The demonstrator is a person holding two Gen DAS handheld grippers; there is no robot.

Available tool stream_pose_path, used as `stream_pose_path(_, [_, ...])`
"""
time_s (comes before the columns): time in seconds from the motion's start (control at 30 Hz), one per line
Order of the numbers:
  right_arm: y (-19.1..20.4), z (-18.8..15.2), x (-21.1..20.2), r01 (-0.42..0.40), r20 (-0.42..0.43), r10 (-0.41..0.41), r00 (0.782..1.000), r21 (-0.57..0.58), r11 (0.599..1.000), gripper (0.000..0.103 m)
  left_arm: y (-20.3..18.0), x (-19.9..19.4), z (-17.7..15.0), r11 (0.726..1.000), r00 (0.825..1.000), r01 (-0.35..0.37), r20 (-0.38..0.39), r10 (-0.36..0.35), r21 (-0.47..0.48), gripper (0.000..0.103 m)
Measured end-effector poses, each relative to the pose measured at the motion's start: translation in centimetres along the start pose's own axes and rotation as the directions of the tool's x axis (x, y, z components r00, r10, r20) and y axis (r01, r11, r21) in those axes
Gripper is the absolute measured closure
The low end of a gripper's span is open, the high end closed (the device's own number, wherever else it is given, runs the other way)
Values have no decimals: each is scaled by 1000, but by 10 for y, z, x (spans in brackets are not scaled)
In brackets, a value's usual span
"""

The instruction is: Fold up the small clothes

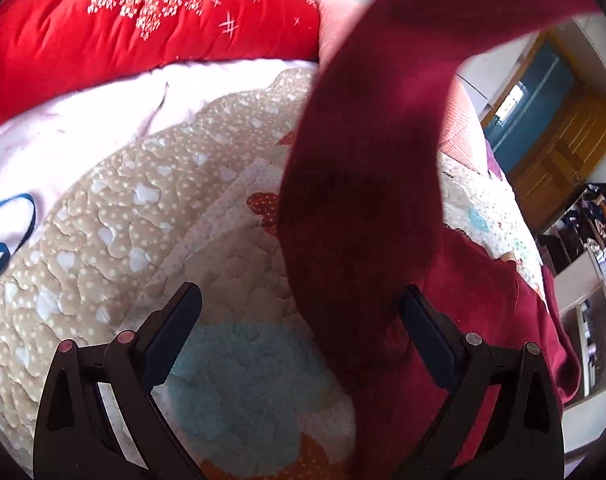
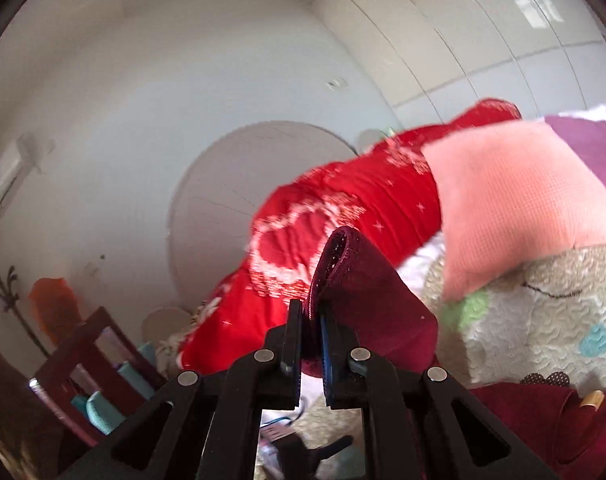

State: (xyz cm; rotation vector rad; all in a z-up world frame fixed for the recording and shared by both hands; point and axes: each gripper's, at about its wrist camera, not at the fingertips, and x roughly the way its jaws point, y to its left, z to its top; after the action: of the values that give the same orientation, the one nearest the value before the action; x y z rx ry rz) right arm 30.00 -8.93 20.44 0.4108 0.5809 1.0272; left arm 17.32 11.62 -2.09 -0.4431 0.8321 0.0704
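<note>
A dark red garment (image 1: 363, 208) hangs lifted over the patterned quilt (image 1: 103, 240); its lower part lies on the bed at the right. My left gripper (image 1: 299, 304) is open above the quilt, and the hanging cloth drapes just inside its right finger (image 1: 423, 328). In the right wrist view my right gripper (image 2: 311, 312) is shut on a hemmed edge of the dark red garment (image 2: 367, 288) and holds it up in the air. More of the garment lies at the lower right.
A bright red duvet (image 1: 143, 28) with white embroidery and a pink pillow (image 2: 515, 208) lie at the head of the bed. A white cloth with blue trim (image 1: 7, 232) lies at the left. A wooden chair (image 2: 91, 368) stands beside the bed. Shelves stand at the far right (image 1: 591, 240).
</note>
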Motion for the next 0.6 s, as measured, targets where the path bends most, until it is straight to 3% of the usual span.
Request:
stream_pose_path(0.13, [19,-8,-42,8,41,-7,999,-33,999,96,6,1,8,999,999,-46,14,46,-7,6])
stream_pose_path(0.23, [13,-24,-85,42,67,-40,997,-29,999,96,9,-3,11,997,997,-70,46,69,11,15])
stream_pose_path(0.37, [-29,-67,-134,199,55,-201,978,36,979,96,-3,-15,0,993,993,-94,79,89,70,27])
stream_pose_path(0.4, [-46,-81,-142,264,32,-266,963,62,963,96,-5,-16,-4,990,990,-115,88,108,85,27])
stream_pose_path(0.47, [-88,-113,-152,431,-42,-429,902,107,896,96,-8,-14,-9,985,987,-140,89,131,103,29])
stream_pose_path(0.57, [-162,-166,-156,559,-212,-519,828,252,790,96,-11,-10,-15,984,989,-137,63,130,115,29])
stream_pose_path(0.6, [-177,-178,-155,571,-243,-519,820,286,769,96,-12,-9,-17,983,990,-139,52,133,120,28])
